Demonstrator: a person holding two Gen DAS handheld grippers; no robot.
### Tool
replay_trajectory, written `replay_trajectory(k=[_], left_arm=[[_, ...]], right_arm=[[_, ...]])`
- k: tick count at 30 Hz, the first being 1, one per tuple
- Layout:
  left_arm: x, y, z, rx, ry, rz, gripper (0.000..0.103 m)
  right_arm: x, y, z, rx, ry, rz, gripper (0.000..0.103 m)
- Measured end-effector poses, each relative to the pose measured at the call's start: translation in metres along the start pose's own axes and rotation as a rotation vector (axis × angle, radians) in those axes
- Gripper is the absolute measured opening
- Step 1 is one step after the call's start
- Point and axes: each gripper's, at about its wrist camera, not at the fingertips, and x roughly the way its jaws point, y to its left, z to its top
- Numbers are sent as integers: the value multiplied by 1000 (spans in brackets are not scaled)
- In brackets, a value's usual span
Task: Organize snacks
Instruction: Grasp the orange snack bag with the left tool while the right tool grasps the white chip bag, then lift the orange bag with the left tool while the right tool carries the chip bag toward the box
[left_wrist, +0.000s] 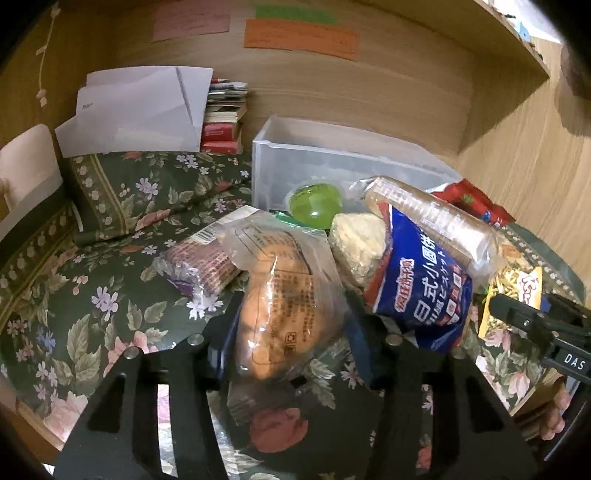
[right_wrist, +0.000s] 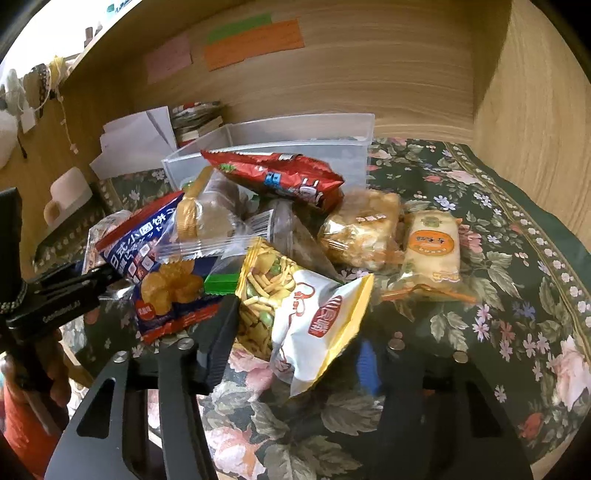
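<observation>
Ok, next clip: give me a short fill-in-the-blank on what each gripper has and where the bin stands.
1. The left gripper is closed on a clear packet holding an ____ bun.
2. The right gripper is closed on a white and ____ snack bag.
3. The clear plastic bin stands ____ the snack pile, against the wooden wall.

Missing words: orange; yellow; behind

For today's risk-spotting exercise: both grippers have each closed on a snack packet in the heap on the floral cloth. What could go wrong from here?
1. The left gripper holds the clear-wrapped bun while the blue biscuit bag leans beside it; lifting may topple that bag.
2. The right gripper pinches the white-and-yellow mixed-snack bag by its loose lower part; it might slip out.
3. The red packet lies across the clear plastic bin front, possibly blocking drops.
</observation>
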Motion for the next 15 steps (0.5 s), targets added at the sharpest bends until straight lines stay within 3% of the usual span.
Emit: replay_trajectory(k=[4,9,15], left_arm=[[-5,8,0,-24,-3,6,50],[-16,19,4,-59,-22,18,50],[-37,20,14,-56,-72,28,49]], right_arm=[[-6,-4,0,11,-22,-10,44],[-18,-10,5,33,-49,-12,28],[-30,-12,10,32,-81,-42,26]])
